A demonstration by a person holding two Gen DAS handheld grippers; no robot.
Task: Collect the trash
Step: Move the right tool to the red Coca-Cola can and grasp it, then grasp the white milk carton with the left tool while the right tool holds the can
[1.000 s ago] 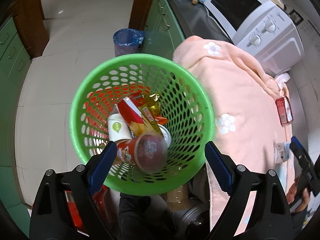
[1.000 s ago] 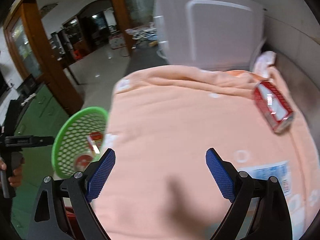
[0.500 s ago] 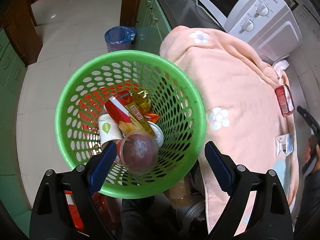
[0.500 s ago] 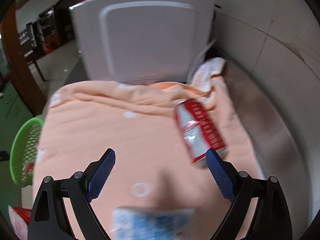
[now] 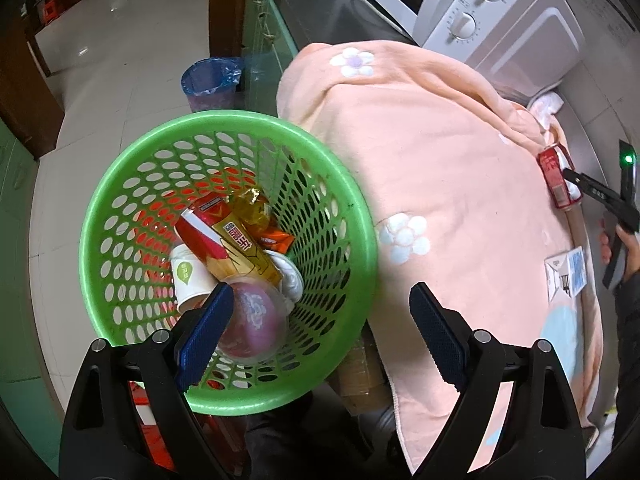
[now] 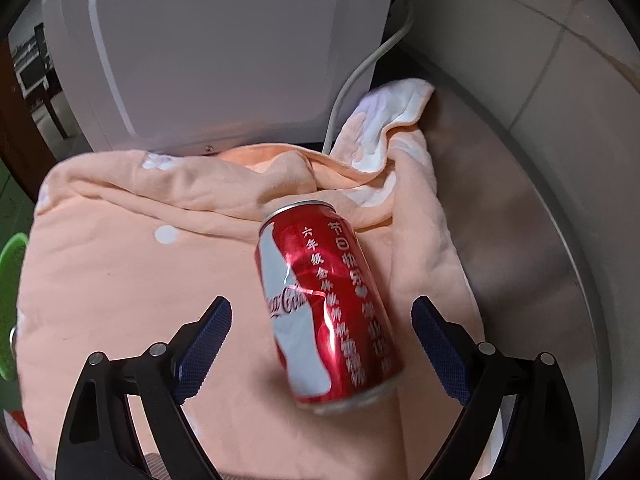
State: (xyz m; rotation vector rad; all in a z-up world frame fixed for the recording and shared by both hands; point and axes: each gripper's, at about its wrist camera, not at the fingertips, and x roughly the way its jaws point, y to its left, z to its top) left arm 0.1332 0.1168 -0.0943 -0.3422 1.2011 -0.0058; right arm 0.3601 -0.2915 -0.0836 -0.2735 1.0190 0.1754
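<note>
A pale tiled floor (image 5: pixel 108 92) fills the upper left of the left wrist view, glossy with a light glare. Dark wood door frames (image 5: pixel 24 80) stand at its left edge and top centre. Green cabinets (image 5: pixel 264 40) run under a dark steel counter (image 5: pixel 320 12) toward the top. A white microwave (image 5: pixel 508 28) with two knobs sits at the upper right. A peach blanket (image 5: pixel 460 184) with flower patches covers the counter at right. In the right wrist view, a white cord (image 6: pixel 360 76) trails down beside the microwave's side, and grey wall tiles (image 6: pixel 520 40) rise at the upper right.
</note>
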